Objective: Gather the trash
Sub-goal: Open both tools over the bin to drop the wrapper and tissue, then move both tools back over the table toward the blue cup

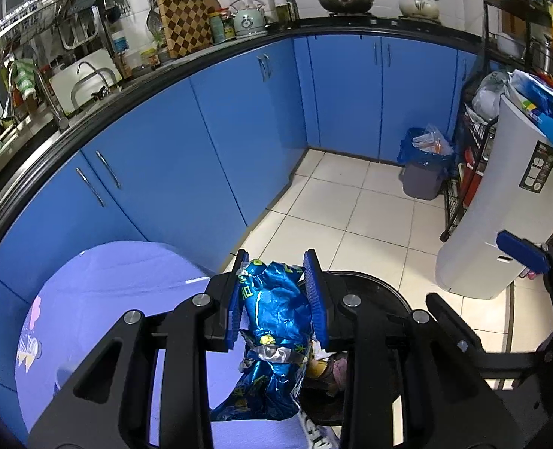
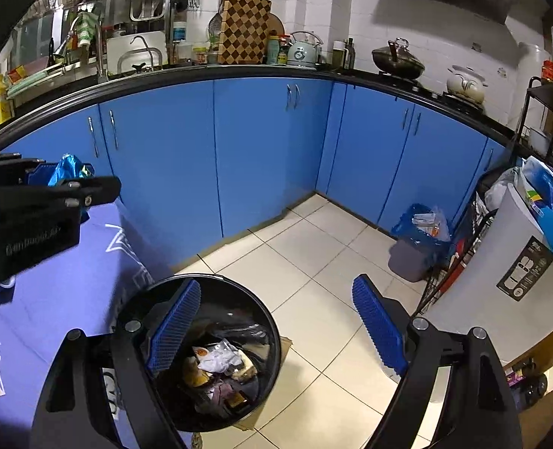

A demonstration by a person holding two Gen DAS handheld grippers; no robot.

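A crumpled blue foil wrapper [image 1: 276, 310] hangs between the blue pads of my left gripper [image 1: 276, 258], which is shut on it above the edge of a purple-clothed table [image 1: 108, 299]. Just to its right and below is the round black bin [image 1: 373, 288]. In the right wrist view that bin [image 2: 269, 314] stands on the floor beside the table and holds several scraps of trash [image 2: 220, 366]. My right gripper [image 2: 276, 282] hovers over the bin, open, with nothing between its fingers. The left gripper [image 2: 51, 187] and its wrapper [image 2: 66, 168] show at the left edge.
Blue cabinets [image 2: 269, 149] run under a black counter along the back. A grey bin with a blue liner [image 2: 415, 247] stands in the corner beside a wire rack [image 1: 459, 194] and a tall white appliance [image 1: 501, 205]. Pale floor tiles [image 2: 313, 262] lie between.
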